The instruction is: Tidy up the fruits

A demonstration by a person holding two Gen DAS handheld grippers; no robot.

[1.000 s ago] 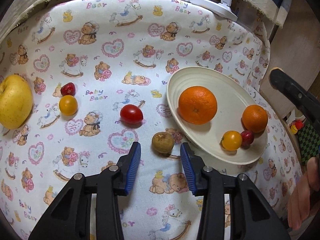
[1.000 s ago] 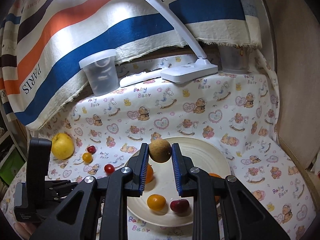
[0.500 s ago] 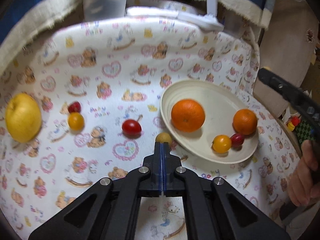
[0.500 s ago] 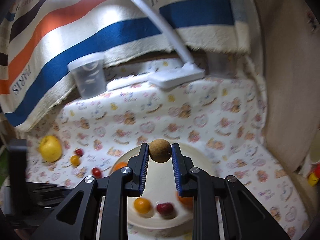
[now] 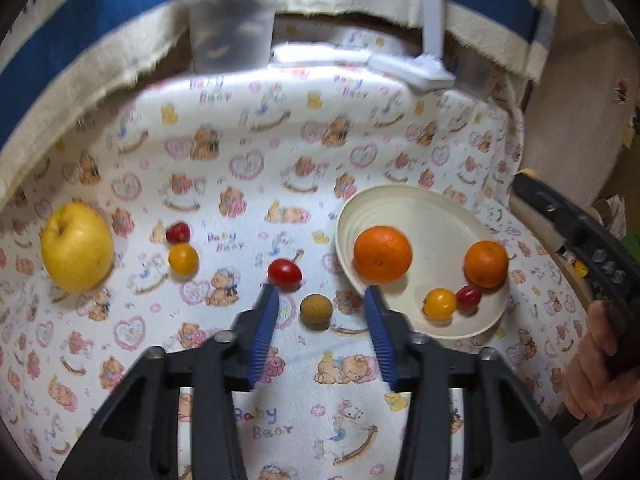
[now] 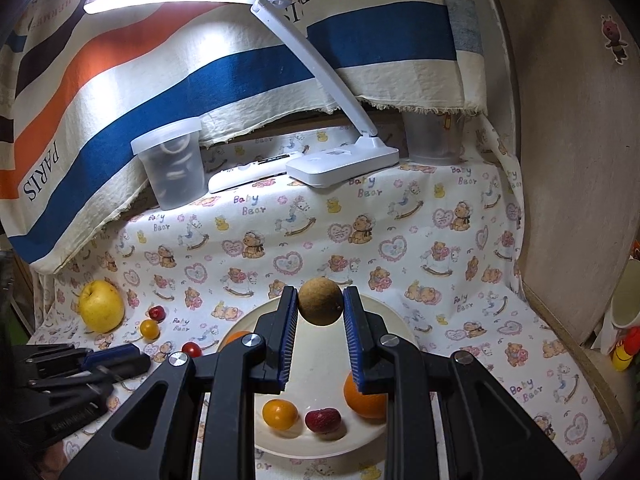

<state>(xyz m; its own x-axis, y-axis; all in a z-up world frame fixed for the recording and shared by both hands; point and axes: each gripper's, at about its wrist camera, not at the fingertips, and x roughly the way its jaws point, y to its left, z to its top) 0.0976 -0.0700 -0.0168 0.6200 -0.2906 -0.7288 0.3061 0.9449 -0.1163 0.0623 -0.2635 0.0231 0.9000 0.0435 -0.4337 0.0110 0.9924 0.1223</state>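
My left gripper [image 5: 320, 294] is open above the cloth, its fingers on either side of a small brown round fruit [image 5: 316, 309] that lies beside the cream plate [image 5: 424, 208]. The plate holds two oranges [image 5: 382, 254], a yellow tomato [image 5: 439, 303] and a red fruit [image 5: 469, 295]. On the cloth lie a red tomato [image 5: 284, 273], a yellow tomato [image 5: 183, 258], a small red fruit [image 5: 178, 232] and a yellow apple [image 5: 77, 246]. My right gripper [image 6: 320, 306] is shut on another brown round fruit [image 6: 320, 301], held above the plate [image 6: 404, 328].
A clear plastic tub [image 6: 174, 168], a white desk lamp [image 6: 344, 162] and a second cup [image 6: 434, 138] stand at the back by the striped cloth. A wooden panel [image 6: 572, 160] borders the right side. The left gripper shows in the right wrist view [image 6: 116, 362].
My left gripper was open, shut empty half a second ago, and is open again around the brown fruit. My right gripper keeps its brown fruit above the plate.
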